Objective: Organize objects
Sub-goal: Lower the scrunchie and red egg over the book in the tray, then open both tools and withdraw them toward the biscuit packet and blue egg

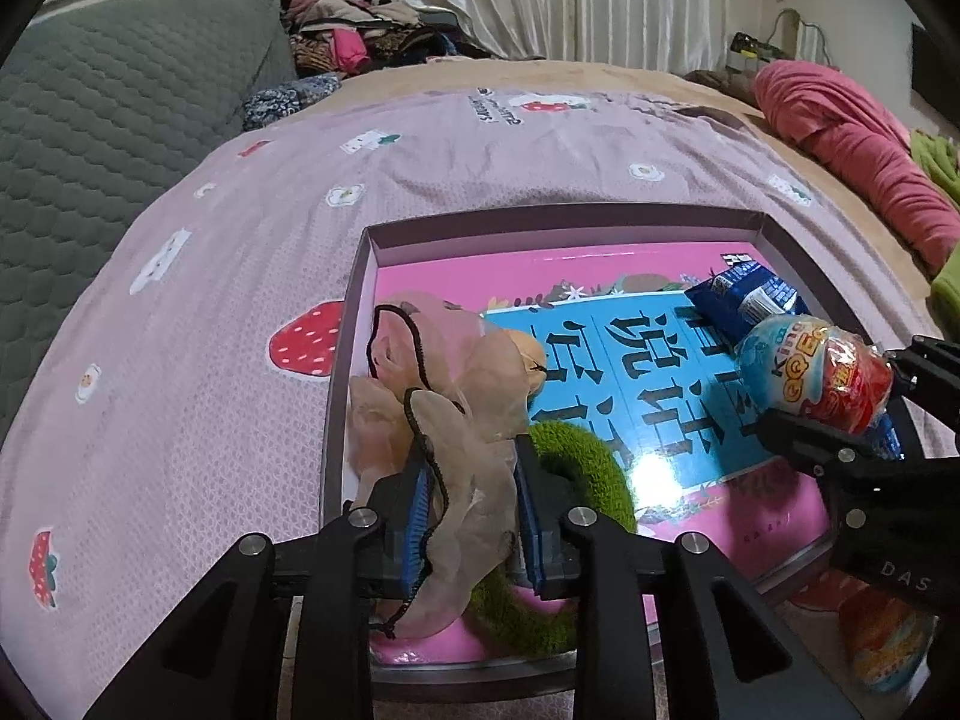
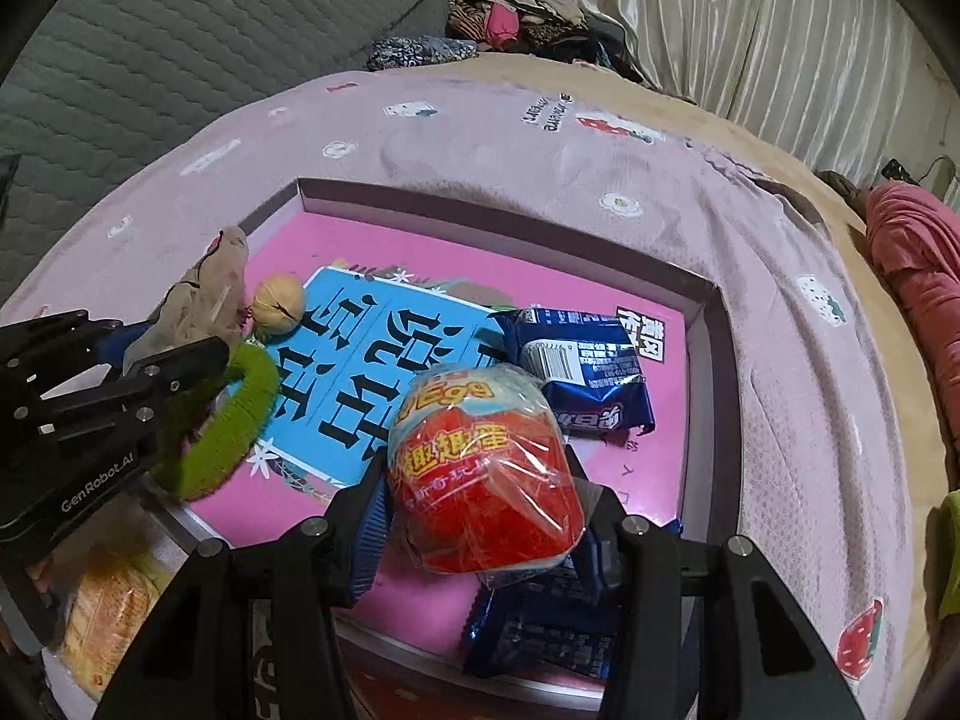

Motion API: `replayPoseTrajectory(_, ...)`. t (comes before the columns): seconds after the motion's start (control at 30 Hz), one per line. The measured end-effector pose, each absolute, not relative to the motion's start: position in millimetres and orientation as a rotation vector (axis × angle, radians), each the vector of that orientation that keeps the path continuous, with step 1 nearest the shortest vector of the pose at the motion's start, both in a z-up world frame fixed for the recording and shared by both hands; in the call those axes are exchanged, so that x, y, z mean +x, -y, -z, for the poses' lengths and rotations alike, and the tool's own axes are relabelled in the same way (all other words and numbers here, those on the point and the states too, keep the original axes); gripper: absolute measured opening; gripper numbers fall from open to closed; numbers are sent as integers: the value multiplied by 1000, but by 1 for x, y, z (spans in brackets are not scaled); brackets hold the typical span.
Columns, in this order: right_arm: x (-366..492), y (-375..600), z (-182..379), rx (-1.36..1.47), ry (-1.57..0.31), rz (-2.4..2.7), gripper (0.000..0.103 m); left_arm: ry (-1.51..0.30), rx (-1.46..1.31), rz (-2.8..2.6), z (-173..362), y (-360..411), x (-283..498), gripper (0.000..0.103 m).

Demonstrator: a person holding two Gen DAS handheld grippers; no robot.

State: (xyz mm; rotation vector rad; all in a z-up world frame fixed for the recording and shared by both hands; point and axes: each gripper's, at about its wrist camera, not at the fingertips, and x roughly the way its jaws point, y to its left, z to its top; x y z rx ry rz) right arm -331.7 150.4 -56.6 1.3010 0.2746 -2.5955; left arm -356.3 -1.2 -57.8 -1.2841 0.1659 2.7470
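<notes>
A shallow pink-floored box (image 1: 360,276) (image 2: 702,360) lies on the bed. My left gripper (image 1: 471,480) is shut on a beige sheer scrunchie (image 1: 444,396) over the box's left side; it also shows in the right wrist view (image 2: 204,294). A green fuzzy scrunchie (image 1: 576,462) (image 2: 234,426) lies under it. My right gripper (image 2: 480,516) is shut on a wrapped red-and-blue toy egg (image 2: 486,474) (image 1: 816,378) above the box's right side. Blue snack packets (image 2: 582,372) (image 1: 744,294) lie in the box beneath and beyond the egg.
A lilac strawberry-print sheet (image 1: 180,360) covers the bed. A grey quilted headboard (image 1: 90,120) stands at left, a red blanket (image 1: 858,150) at right, a clothes pile (image 1: 360,30) behind. An orange snack pack (image 2: 108,624) lies outside the box's near edge.
</notes>
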Motion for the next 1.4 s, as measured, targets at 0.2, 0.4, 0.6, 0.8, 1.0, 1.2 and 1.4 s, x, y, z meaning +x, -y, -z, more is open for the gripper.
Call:
replayPoseTrajectory(0.2,-329,-149,56,1303,-290,2601,61,-177,-1306,-2736,60,0,-358,42)
replayPoseTrajectory(0.4,-327,-150,48,1274,-267,2619,70,-181,-1326,-2717,62,2,-359,55)
replayPoseTrajectory(0.6,-325,-156,39,1240,-227,2640,73,-142,-1341,-2699,60,9,-359,75)
replayPoseTrajectory(0.8,-320,-163,26,1190,-181,2679,74,-80,-1301,-2699,47,17,-353,78)
replayPoseTrajectory(1.0,-307,-167,5,1082,-151,2745,75,-47,-1196,-2735,20,20,-338,81)
replayPoseTrajectory(1.2,-281,-169,-26,925,-101,2815,90,8,-1074,-2794,-13,24,-317,83)
replayPoseTrajectory(1.4,-255,-173,-51,855,-26,2872,98,7,-1028,-2838,-35,26,-290,83)
